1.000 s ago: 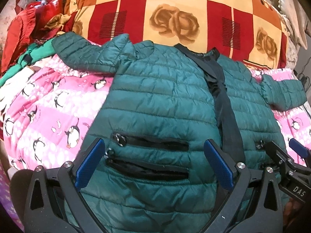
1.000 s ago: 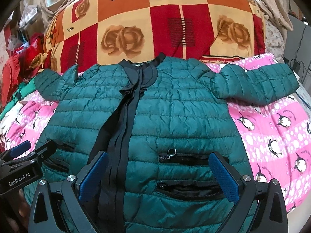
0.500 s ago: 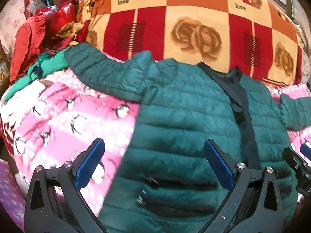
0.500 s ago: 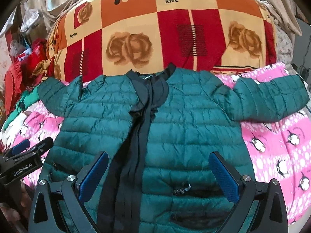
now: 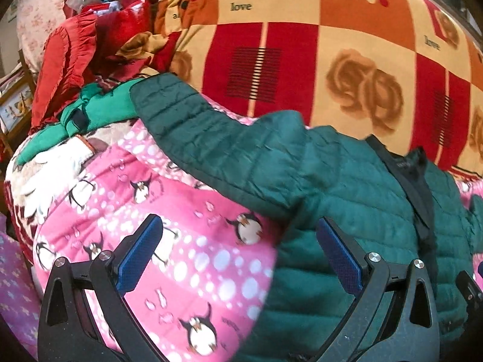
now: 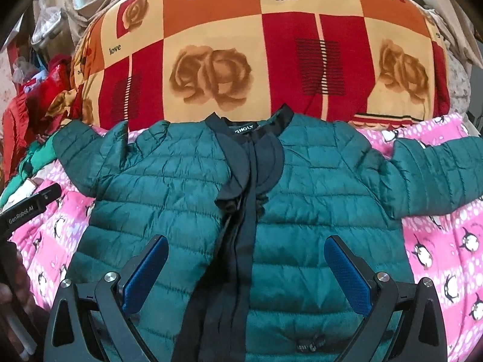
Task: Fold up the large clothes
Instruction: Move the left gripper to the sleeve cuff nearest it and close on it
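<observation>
Pink penguin-print bedding (image 5: 193, 241) covers the work surface, with a large quilt in red, orange and cream rose squares (image 6: 256, 45) piled behind it. Clutter occupies the far left: a red ruffled garment (image 5: 69, 60) and a bright green garment (image 5: 99, 108) lying just beside the bedding's edge, the green one touching the end of the jacket's sleeve.

Task item: a dark green quilted jacket (image 6: 317, 205) lies flat, front up, on the penguin bedding, collar toward the rose quilt. Its black placket (image 6: 244, 226) runs down the middle, and a label is visible inside the collar, text not legible with confidence. Both sleeves are spread outward; one sleeve (image 5: 193, 132) reaches toward the clutter, the other sleeve (image 6: 437, 175) extends to the opposite side over the bedding. Nothing lies on top of the jacket.

Left gripper (image 5: 238, 250): jaws spread wide, holding nothing. It hangs above the boundary between bedding and jacket, below the near sleeve, one blue pad over the penguin print and the other over the jacket's side. Contact with the fabric cannot be determined from this view.

Right gripper (image 6: 246, 274): jaws likewise spread wide and empty, positioned over the jacket's lower front, straddling the placket. The left tool's black body shows at the left edge of the right wrist view, with part of a hand (image 6: 12, 286) below it, blurred.
</observation>
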Action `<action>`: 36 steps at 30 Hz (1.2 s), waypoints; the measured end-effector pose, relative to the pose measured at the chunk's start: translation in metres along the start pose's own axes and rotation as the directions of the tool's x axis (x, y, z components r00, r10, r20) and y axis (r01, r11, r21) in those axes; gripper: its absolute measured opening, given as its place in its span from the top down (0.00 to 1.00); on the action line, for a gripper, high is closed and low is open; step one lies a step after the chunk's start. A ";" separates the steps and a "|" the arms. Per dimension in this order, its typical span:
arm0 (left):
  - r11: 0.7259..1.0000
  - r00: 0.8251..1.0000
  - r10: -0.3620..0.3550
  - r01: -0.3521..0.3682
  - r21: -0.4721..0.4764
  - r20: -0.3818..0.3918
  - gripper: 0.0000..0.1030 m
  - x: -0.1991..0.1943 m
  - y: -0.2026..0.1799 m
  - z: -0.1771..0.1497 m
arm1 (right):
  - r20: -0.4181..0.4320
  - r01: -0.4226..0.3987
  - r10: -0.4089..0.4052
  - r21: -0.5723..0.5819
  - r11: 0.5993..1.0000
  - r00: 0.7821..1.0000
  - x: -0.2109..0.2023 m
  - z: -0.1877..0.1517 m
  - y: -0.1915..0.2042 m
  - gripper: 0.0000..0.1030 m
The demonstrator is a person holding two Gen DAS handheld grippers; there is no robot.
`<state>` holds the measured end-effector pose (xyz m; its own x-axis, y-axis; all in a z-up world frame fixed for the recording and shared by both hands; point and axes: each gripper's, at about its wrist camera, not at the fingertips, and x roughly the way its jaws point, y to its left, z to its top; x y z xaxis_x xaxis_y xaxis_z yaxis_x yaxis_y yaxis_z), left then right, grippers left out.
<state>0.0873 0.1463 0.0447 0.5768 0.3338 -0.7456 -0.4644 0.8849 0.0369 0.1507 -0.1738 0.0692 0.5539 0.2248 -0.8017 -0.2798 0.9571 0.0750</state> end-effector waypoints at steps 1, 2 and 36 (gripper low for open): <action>1.000 1.000 0.003 -0.003 -0.006 0.000 0.01 0.003 0.002 0.002 | -0.001 -0.001 0.001 0.000 1.000 1.000 0.003 0.002 0.001 0.00; 1.000 1.000 0.005 -0.005 -0.011 0.001 0.01 0.007 0.005 0.005 | -0.002 -0.002 0.002 0.001 1.000 1.000 0.006 0.004 0.002 0.00; 0.959 0.990 0.135 -0.140 -0.246 -0.036 0.01 0.136 0.108 0.098 | -0.063 -0.001 -0.001 -0.046 0.999 0.998 0.081 0.014 0.023 0.00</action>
<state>0.1818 0.3191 0.0124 0.4842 0.4381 -0.7574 -0.6911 0.7224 -0.0239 0.2004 -0.1314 0.0140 0.5041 0.2115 -0.8374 -0.3161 0.9475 0.0491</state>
